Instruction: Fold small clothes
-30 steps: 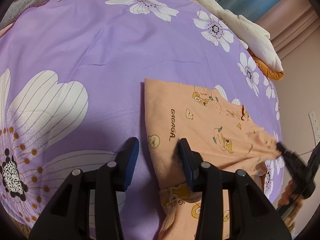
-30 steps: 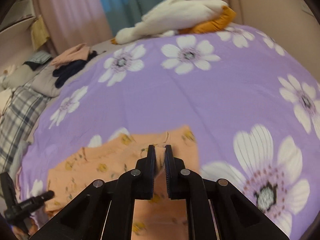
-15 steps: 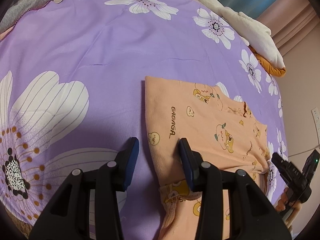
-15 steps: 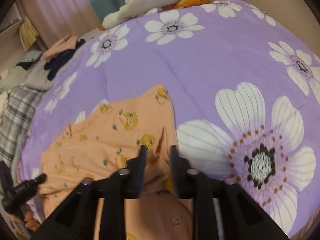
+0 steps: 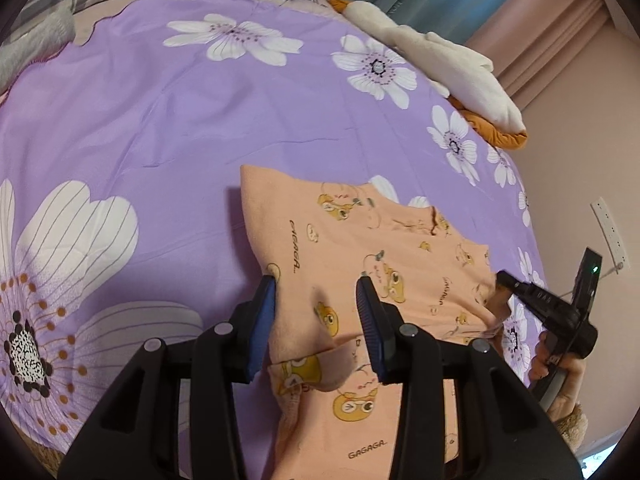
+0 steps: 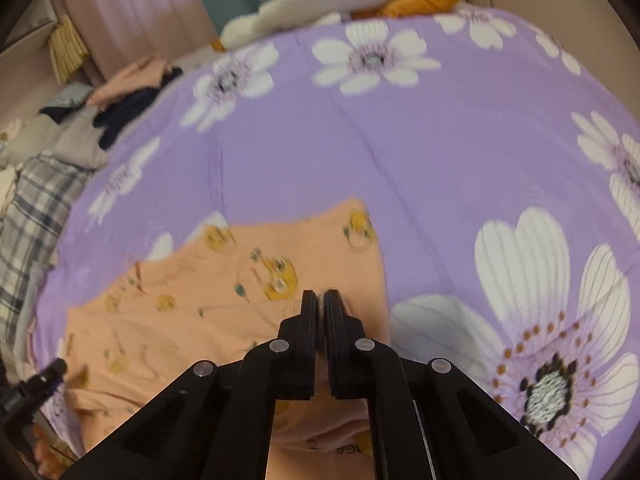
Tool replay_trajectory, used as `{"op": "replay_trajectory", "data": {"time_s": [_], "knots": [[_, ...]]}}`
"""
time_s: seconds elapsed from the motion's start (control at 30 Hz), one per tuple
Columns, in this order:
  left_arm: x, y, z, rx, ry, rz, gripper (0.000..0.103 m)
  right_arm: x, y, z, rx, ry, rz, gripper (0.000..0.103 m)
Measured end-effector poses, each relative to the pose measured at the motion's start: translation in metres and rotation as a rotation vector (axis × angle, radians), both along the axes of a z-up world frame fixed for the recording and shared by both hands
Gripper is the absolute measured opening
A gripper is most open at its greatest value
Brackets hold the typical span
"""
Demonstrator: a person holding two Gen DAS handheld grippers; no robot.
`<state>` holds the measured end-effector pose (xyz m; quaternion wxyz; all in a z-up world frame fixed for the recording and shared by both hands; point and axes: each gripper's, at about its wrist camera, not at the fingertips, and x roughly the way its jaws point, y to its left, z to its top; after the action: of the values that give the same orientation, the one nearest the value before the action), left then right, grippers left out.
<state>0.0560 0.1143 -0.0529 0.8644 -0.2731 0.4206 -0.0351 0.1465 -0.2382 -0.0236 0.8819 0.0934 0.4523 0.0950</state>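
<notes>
A small peach garment [image 5: 384, 264] printed with cartoon ducks and the word "GAGAGA" lies on a bed covered by a purple flowered sheet [image 5: 200, 120]. The left tool [image 5: 316, 300] is spread wide over the garment's near fold, gripping nothing. The right tool [image 6: 320, 300] is pinched closed on the garment's edge.

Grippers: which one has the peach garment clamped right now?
The right gripper: shut on the peach garment edge. The left gripper is open, straddling a fold.
</notes>
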Motion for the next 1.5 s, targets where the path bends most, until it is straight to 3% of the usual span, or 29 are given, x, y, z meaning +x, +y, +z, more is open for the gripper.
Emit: {"op": "replay_trajectory", "data": {"time_s": [0.13,0.33,0.4,0.5,0.63,0.7,0.77,0.8,0.9,0.97,1.0,1.07,1.13,1.33,1.5], "knots": [[-0.002,0.004,0.004,-0.006,-0.014,0.02,0.04,0.005,-0.002,0.016,-0.046,-0.064,-0.021,0.005],[-0.011,0.006,0.018,-0.038,-0.074,0.021,0.04,0.023,0.001,-0.014,-0.096,0.038,-0.013,0.005],[-0.013,0.001,0.025,-0.064,-0.111,-0.012,0.04,0.024,0.003,-0.023,-0.124,0.058,-0.016,0.005],[-0.013,-0.012,0.031,-0.112,-0.153,-0.095,0.04,0.021,-0.003,-0.02,-0.083,0.063,-0.023,0.006],[-0.002,-0.036,0.02,-0.114,-0.109,-0.179,0.039,0.012,-0.018,-0.005,-0.009,0.062,-0.032,0.009],[0.004,-0.044,0.011,-0.084,-0.065,-0.191,0.038,0.007,-0.019,-0.001,-0.017,0.058,-0.033,0.018],[0.01,-0.047,-0.001,-0.048,-0.002,-0.183,0.037,-0.001,-0.02,0.002,-0.008,0.056,-0.029,0.048],[0.013,-0.047,-0.008,-0.036,0.034,-0.174,0.036,-0.005,-0.02,0.002,0.002,0.051,-0.021,0.048],[0.017,-0.044,-0.024,-0.005,0.117,-0.157,0.029,-0.012,-0.016,-0.003,0.017,0.06,-0.002,0.048],[0.016,-0.044,-0.026,0.022,0.128,-0.15,0.024,-0.014,-0.015,-0.012,0.009,0.078,-0.014,0.044],[0.016,-0.043,-0.026,0.026,0.13,-0.149,0.024,-0.015,-0.016,-0.015,0.007,0.086,-0.029,0.04],[0.014,-0.043,-0.026,0.03,0.134,-0.146,0.024,-0.018,-0.021,-0.023,0.024,0.101,-0.064,0.016],[0.014,-0.043,-0.028,0.046,0.14,-0.143,0.022,-0.022,-0.023,-0.023,0.03,0.088,-0.06,0.012],[0.019,-0.04,-0.03,0.045,0.152,-0.139,0.022,-0.037,-0.035,-0.001,0.073,0.027,-0.057,0.007],[0.018,-0.044,-0.029,0.075,0.156,-0.138,0.022,-0.033,-0.029,-0.023,0.029,0.079,-0.059,0.007]]}}
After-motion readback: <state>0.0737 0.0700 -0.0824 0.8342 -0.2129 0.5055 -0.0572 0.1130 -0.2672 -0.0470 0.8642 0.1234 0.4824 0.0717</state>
